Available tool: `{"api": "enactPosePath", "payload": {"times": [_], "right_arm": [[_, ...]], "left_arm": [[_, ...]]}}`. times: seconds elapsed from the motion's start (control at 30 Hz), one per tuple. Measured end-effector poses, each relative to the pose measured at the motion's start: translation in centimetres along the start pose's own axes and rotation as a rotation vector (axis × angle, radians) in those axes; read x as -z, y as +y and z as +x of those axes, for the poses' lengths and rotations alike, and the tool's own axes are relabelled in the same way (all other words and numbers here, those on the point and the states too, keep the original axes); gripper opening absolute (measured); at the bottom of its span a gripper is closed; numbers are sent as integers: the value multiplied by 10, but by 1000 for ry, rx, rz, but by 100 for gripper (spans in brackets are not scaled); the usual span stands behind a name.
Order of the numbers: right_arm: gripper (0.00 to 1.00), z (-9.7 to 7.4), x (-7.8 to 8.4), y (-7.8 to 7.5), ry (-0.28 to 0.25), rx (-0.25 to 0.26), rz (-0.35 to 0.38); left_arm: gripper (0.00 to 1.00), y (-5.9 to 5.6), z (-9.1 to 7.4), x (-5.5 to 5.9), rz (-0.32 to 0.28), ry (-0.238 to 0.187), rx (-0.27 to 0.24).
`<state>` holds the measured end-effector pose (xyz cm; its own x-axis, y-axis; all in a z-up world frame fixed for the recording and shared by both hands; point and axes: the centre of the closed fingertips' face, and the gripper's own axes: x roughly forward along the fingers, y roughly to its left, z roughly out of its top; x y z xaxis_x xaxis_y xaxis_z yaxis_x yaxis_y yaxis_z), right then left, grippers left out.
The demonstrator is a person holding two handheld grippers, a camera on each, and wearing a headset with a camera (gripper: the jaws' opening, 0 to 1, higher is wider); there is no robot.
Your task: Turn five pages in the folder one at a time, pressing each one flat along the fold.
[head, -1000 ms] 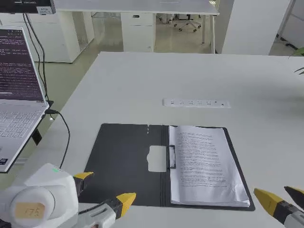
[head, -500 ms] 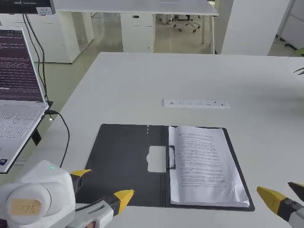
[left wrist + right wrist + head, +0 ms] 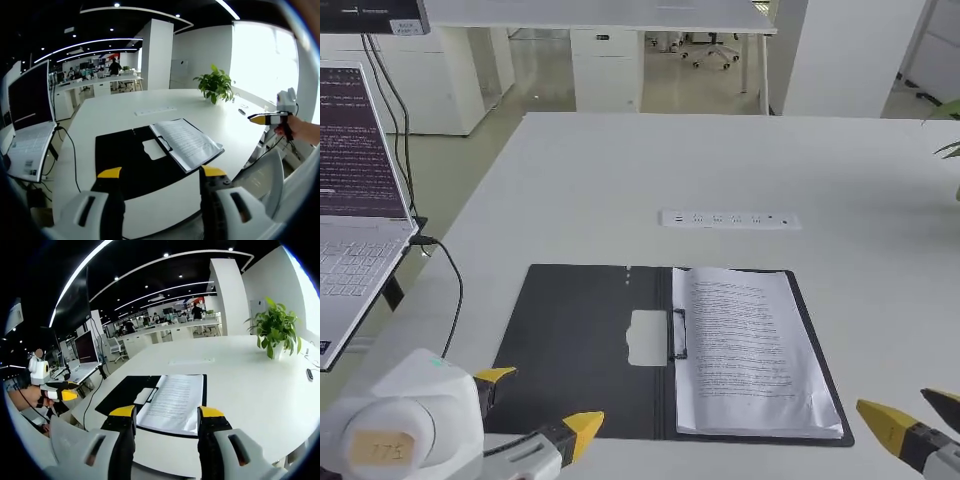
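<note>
Around the work, a white table (image 3: 620, 170) carries an open laptop (image 3: 350, 190) at its left edge, screen lit with lines of text. A dark cable (image 3: 455, 290) runs from the laptop's side down past the table edge, close to the folder's left side but apart from it. A white power strip (image 3: 728, 219) lies beyond the folder, apart from its far edge. A green potted plant (image 3: 277, 325) stands off to the right, and more desks and an office chair fill the room behind.

The black folder (image 3: 580, 350) lies open and flat near the table's front edge. Its right half holds a stack of printed pages (image 3: 750, 350), pinned along the fold by a metal clip (image 3: 677, 335). Its left half is bare inner cover, with a pale rectangular patch just beside the clip.

The left gripper (image 3: 542, 398) hangs off the folder's near left corner, yellow-tipped jaws spread wide and empty. The right gripper (image 3: 910, 408) sits off the near right corner, jaws likewise parted with nothing between them. Both are clear of the pages.
</note>
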<state>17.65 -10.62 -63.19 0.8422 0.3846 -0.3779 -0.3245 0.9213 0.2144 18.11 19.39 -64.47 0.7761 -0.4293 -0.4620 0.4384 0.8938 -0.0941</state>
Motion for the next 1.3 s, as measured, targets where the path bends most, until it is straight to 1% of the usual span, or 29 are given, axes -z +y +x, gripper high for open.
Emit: {"api": "enactPosePath", "payload": {"times": [0.3,0.53,0.67,0.73,0.83,0.9,1.07,1.13,1.2,1.23,1.3], "right_arm": [[47,2,6,-4,13,5,7],[47,6,12,-6,27,6,11],[47,7,14,-6,27,8,19],[47,9,16,-6,31,5,21],[47,11,19,-6,35,4,25],[47,12,20,-6,34,5,29],[47,12,23,-4,36,6,38],[46,13,24,-4,37,6,37],[46,13,25,-3,41,6,38],[46,13,26,-3,41,6,41],[46,13,28,-4,43,8,43]], "left_arm": [[61,0,7,3,2,10,5],[60,-1,17,7,13,26,18],[60,-5,24,8,25,36,34],[60,-7,28,10,37,49,42],[60,-11,36,11,46,53,59],[60,-16,42,12,58,60,74],[60,-29,59,14,85,77,109],[60,-33,64,14,91,76,122],[60,-39,71,17,106,86,138],[59,-44,75,18,116,95,153],[59,-48,80,20,129,99,159]]}}
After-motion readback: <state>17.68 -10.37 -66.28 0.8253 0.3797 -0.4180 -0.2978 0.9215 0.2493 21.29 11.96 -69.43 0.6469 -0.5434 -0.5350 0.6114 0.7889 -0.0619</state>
